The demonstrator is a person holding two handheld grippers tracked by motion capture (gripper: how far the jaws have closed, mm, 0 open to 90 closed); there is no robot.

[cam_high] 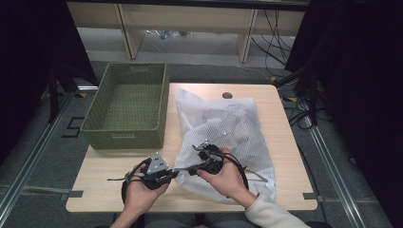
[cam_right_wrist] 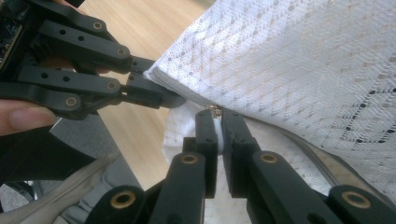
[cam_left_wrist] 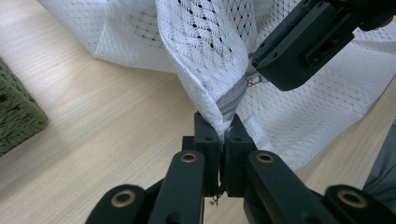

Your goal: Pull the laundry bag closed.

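My left tongs (cam_left_wrist: 224, 133) clamp the mesh bag's (cam_high: 228, 123) zipper end near the worktop's front edge; my right tongs (cam_right_wrist: 218, 116) pinch the zipper pull (cam_right_wrist: 215, 110), the zipper running rightward from them.

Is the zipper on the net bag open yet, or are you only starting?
Only starting. Done: the left tongs pinch the white mesh bag at its zipper end. In hand: the right tongs grip the zipper pull. Left: sliding it along; the green basket waits.
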